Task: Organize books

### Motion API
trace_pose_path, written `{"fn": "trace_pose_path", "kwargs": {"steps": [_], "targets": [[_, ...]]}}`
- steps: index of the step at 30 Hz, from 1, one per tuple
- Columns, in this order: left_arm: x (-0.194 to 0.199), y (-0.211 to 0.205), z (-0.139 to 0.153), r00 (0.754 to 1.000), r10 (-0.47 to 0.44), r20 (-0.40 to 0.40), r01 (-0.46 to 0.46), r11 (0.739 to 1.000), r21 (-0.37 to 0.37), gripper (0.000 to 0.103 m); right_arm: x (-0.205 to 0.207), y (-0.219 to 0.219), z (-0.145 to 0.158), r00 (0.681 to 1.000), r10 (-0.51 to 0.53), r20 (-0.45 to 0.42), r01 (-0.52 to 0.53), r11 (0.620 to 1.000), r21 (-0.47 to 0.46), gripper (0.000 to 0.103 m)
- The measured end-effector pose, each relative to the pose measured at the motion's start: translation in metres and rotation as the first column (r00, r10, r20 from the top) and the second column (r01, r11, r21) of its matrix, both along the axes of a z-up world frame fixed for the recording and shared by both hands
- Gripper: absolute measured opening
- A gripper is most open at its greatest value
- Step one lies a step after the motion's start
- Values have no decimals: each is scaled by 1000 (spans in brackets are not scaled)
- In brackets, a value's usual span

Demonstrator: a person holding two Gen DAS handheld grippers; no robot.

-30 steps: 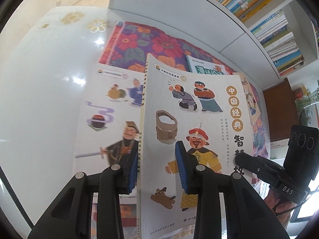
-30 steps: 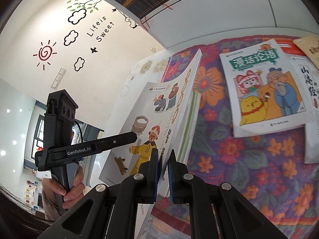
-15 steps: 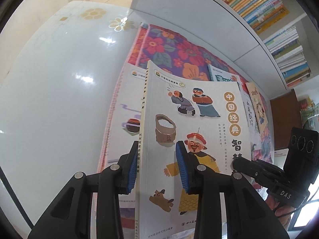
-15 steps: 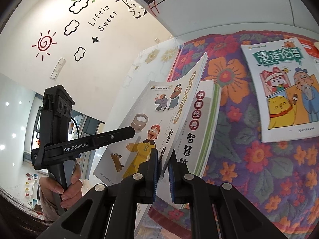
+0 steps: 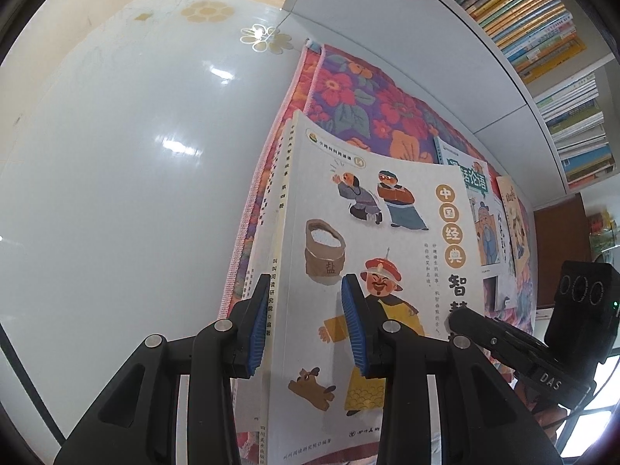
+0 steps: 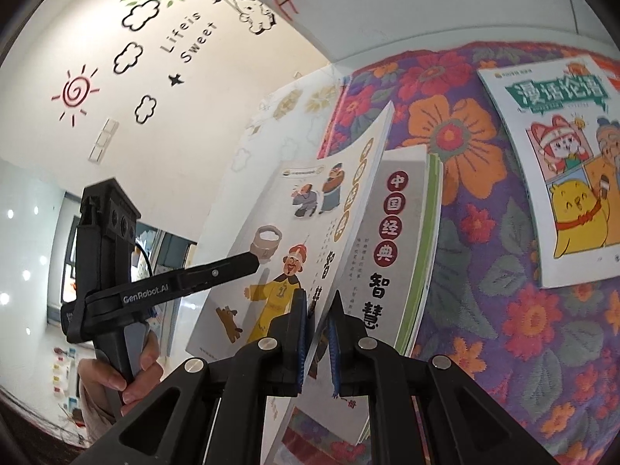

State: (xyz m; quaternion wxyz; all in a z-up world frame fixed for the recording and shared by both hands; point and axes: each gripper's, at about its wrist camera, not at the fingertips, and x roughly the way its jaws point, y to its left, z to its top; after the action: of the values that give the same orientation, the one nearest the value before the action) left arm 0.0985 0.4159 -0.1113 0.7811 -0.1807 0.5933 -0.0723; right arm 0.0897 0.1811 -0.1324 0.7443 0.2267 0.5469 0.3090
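Worktop point(image 5: 128, 162): glossy white, bare on the left; flower decals near its far edge.
Cloth point(image 5: 372, 116): floral, purple and orange, spread over the right part of the worktop.
Left gripper point(image 5: 306, 329): fingers closed on the spine side of the picture book, one blue pad point(image 5: 257, 333) at the spine, the other on the front cover.
Picture book point(image 5: 372, 255): white cover with cartoon figures, held tilted above the cloth, far edge raised; both grippers grip it.
Book underneath point(image 6: 391, 248): same series, dark red title circles, green page edge; lies flat on the cloth just below the held book.
Right gripper point(image 6: 317, 333): fingers nearly shut, pinching the open edge of the picture book's cover and pages.
Green-titled book point(image 6: 558, 170): flat on the cloth, well apart to the right.
Shelves point(image 5: 542, 27): rows of books behind the worktop, upper right.
Hand point(image 6: 124, 372): wraps the left gripper's handle, seen from the right wrist.
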Motion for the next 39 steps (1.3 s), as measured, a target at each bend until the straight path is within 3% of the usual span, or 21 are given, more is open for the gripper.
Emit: {"fn": "trace_pose_path", "kwargs": {"steps": [11,19,35,39], "targets": [[1,-1,-8,1000,-7,-24,7,1000,1,36,2,-2,-17,997,-31,-68,30,999,-16,9],[5,-2,-6,1000,-9,-20,10,997,73,39,0,-3,-19,995,-48,-90,47,999,-8,10],[1,3,-9,999,24,-22,-22,998,60,39,-4,-1,-21,991,-73,-110,71,997,-24,13],[-3,9,-2,998,67,14,-67,996,58,39,-7,-5,-17,988,-113,-101,111,993,-27,13]]}}
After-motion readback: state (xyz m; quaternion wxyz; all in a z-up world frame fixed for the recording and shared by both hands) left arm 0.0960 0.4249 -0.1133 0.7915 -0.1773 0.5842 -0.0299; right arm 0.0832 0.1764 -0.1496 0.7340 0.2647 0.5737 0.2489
